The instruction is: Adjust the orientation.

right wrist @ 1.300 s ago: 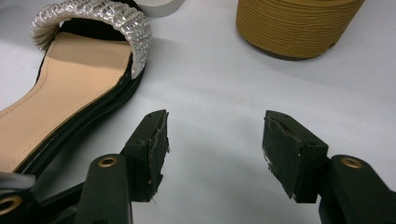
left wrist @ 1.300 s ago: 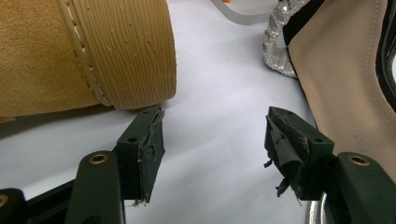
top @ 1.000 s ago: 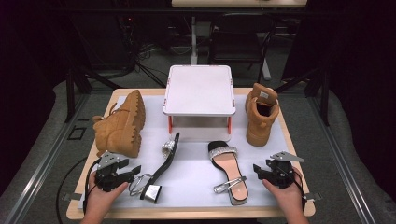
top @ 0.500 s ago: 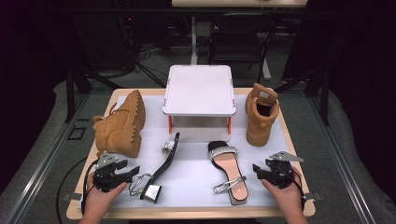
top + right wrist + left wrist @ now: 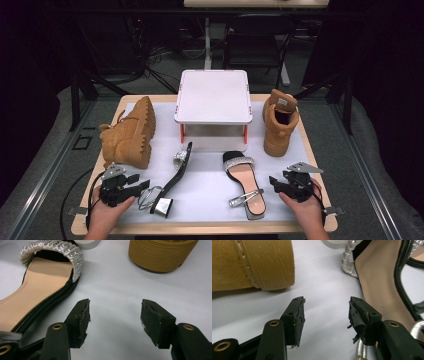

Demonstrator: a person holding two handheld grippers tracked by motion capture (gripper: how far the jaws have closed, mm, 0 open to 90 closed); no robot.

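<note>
A tan boot (image 5: 127,135) lies on its side at the left, and its mate (image 5: 279,122) stands upright at the right. One black sandal with a silver strap (image 5: 175,175) rests on its edge; the other (image 5: 245,182) lies flat. My left gripper (image 5: 142,186) sits at the front left, jaws apart and just closing a little, with nothing between them (image 5: 325,307). The sideways sandal (image 5: 379,285) is just right of its jaws and the boot sole (image 5: 269,265) is ahead. My right gripper (image 5: 274,181) is open and empty (image 5: 115,307), beside the flat sandal (image 5: 37,287).
A white raised platform on red legs (image 5: 213,97) stands at the back middle of the table. The white mat (image 5: 210,190) covers the tabletop. A dark chair and cables lie beyond the far edge. The upright boot's heel (image 5: 160,255) is ahead of the right jaws.
</note>
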